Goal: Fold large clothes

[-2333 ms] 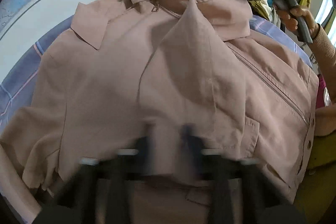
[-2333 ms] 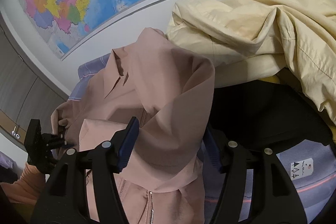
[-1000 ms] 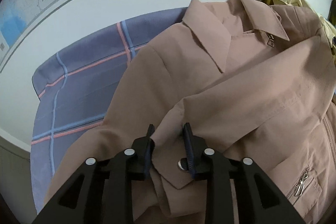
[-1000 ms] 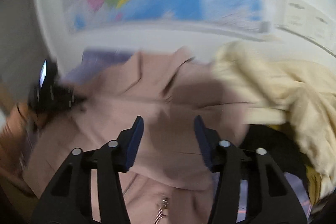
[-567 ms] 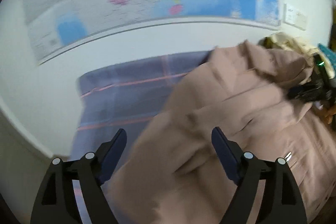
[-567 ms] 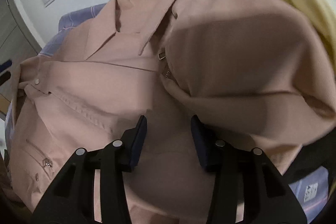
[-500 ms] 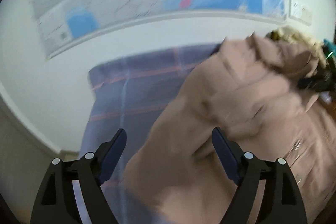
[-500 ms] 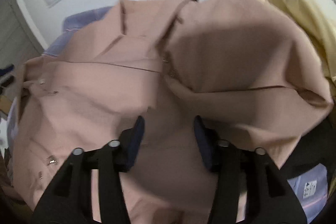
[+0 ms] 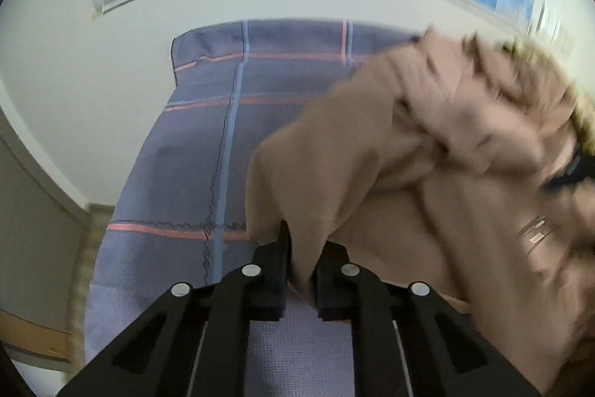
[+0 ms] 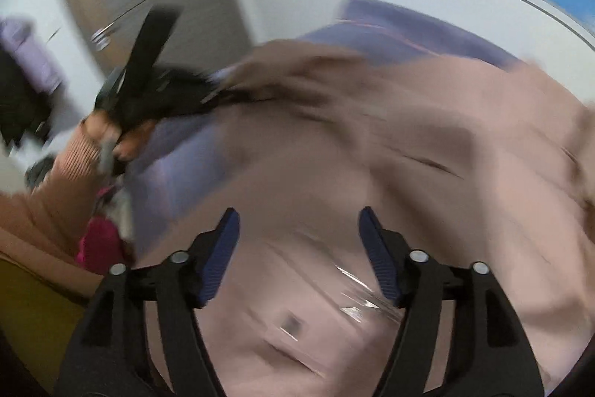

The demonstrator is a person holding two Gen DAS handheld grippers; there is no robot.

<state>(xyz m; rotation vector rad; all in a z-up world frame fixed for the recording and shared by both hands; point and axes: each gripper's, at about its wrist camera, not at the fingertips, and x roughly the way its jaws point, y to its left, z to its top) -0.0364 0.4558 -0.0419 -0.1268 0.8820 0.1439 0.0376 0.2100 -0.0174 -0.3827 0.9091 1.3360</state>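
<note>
1. Bed surface: purple-blue woven cover with pink and pale-blue check lines (image 9: pixel 208 151). It spreads ahead of and to the left of the left jaws and is the laying surface for the fold.

2. Garment: large dusty-pink zip-front jacket of soft woven cloth (image 9: pixel 427 181). In the left wrist view it lies ahead and to the right of the jaws, one edge running down between them. In the right wrist view it fills the space ahead of and beneath the jaws, blurred.

3. Left gripper (image 9: pixel 301 259), black two-finger tool. Jaws are narrow, clamped on the jacket's left edge. Judged step: drawing that side across the body to form a fold. To do it well, the pinch should hold both layers near the edge, and the cloth should travel low and level so the crease lands straight.

4. Right gripper (image 10: pixel 297 248), black tool with blue pads (image 10: pixel 221 259). Jaws stand wide and are opening; jacket lies below them, but the pads do not press it. Its best use is probably to pin or lift the matching edge nearer the hem.

5. Person's hand and ribbed peach sleeve (image 10: pixel 111 136), up and left of the right jaws, holding the left tool.
</note>
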